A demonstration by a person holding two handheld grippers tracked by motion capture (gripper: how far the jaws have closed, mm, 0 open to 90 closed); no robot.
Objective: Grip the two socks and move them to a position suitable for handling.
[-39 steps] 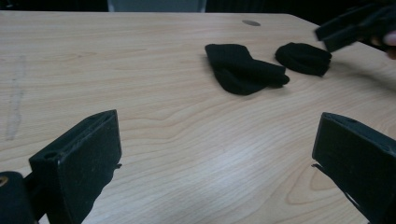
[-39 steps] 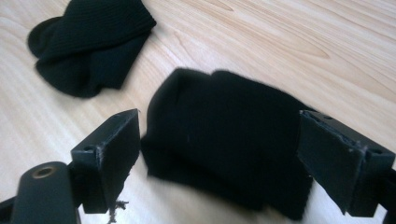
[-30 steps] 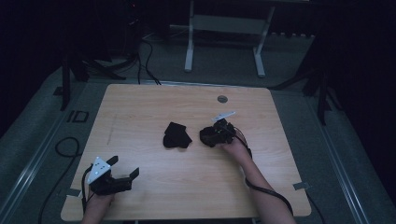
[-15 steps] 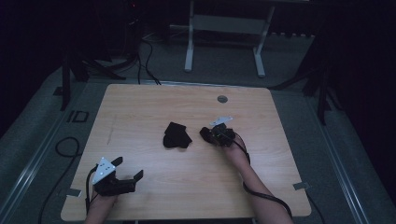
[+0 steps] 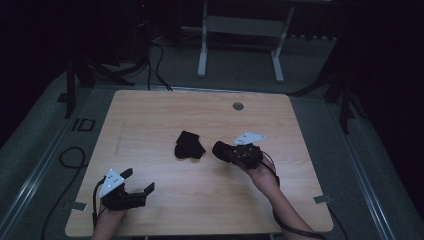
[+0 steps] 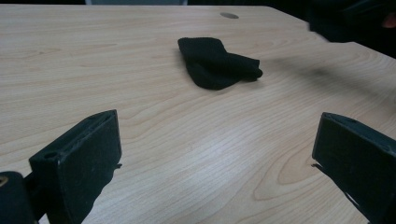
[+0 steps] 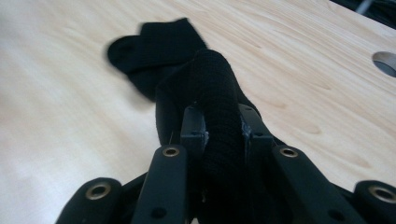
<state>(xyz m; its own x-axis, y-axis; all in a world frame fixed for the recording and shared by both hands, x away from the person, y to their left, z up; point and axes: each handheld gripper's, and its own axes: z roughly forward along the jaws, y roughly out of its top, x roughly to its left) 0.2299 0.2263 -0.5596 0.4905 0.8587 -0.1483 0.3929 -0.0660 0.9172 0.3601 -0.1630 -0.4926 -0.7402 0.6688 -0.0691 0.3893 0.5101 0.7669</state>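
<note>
At the near left of the table (image 5: 150, 115), the left gripper (image 5: 135, 191) is held low over the wood with its jaws spread wide and nothing between them. At mid-table a folded black sock (image 5: 189, 145) lies flat. Just to its right, a second sock (image 7: 217, 116) is pinched in the right gripper (image 5: 226, 151); its jaws have just been closing, and in the right gripper view they are pressed on the cloth, which bulges up between them. The step in hand is judged to be a pick-up: one sock has been gripped and is clear of the wood, apart from the lying one. The next move is likely to call for the held sock to be carried and laid on or beside the other, with the grip kept firm so that the soft cloth does not slip out.

The surface is pale wood grain with a round cable hole (image 5: 238, 106) near the far edge. The room beyond is dark; grey floor, cables (image 5: 160, 60) and a white frame (image 5: 240, 30) can be made out.
</note>
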